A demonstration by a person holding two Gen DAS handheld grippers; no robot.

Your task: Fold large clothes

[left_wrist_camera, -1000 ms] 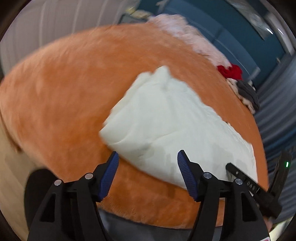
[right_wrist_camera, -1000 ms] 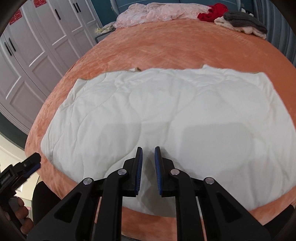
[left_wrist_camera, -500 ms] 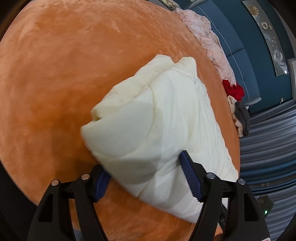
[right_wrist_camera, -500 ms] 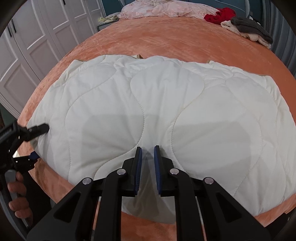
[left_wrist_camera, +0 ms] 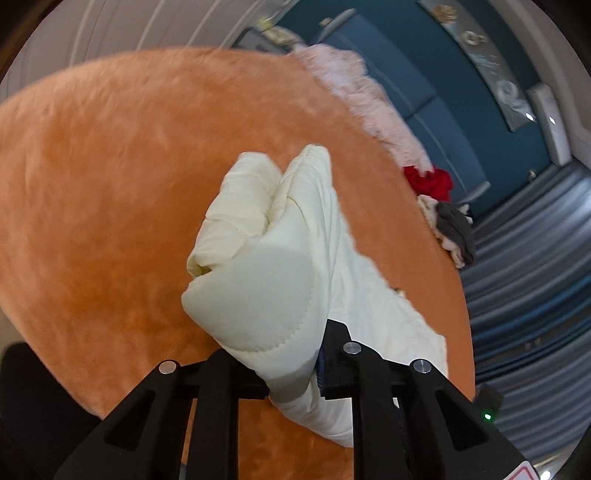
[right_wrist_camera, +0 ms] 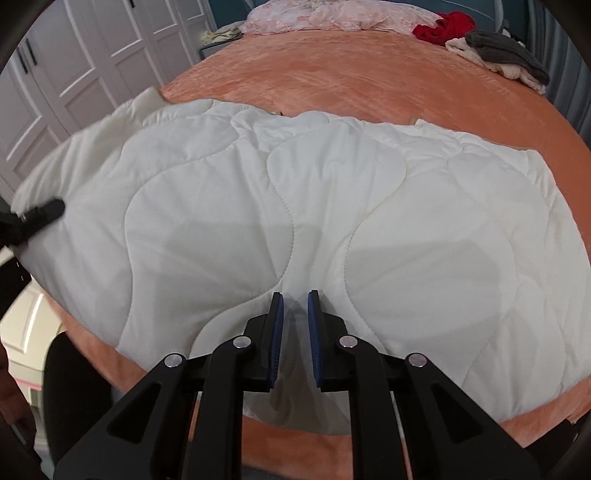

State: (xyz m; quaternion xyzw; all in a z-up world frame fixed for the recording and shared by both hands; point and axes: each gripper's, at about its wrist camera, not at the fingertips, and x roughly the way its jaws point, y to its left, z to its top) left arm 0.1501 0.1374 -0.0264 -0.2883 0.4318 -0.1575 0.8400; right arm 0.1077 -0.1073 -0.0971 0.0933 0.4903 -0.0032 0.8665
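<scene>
A cream quilted garment (right_wrist_camera: 332, 221) lies spread over most of the lower and middle frame in the right wrist view, puffy, stitched in wavy curved seams, on a fuzzy orange bedspread (right_wrist_camera: 351, 74). The left gripper (left_wrist_camera: 291, 369) has just been closing and now clamps a bunched, pillowy corner of that quilted garment (left_wrist_camera: 258, 295), which bulges up above its black fingers at centre frame; the rest trails off toward the lower right. The right gripper (right_wrist_camera: 293, 332) sits at the lower centre with its blue-padded jaws drawn nearly together over the near hem; the fabric seems pinched between them, though I cannot tell for sure. At the upper right lie a red cloth (right_wrist_camera: 443, 26) and a grey knit piece (right_wrist_camera: 506, 51) on a cream one. A pale pink lacy fabric (right_wrist_camera: 332, 16) stretches along the top. White panelled wardrobe doors (right_wrist_camera: 74, 74) fill the upper left.
</scene>
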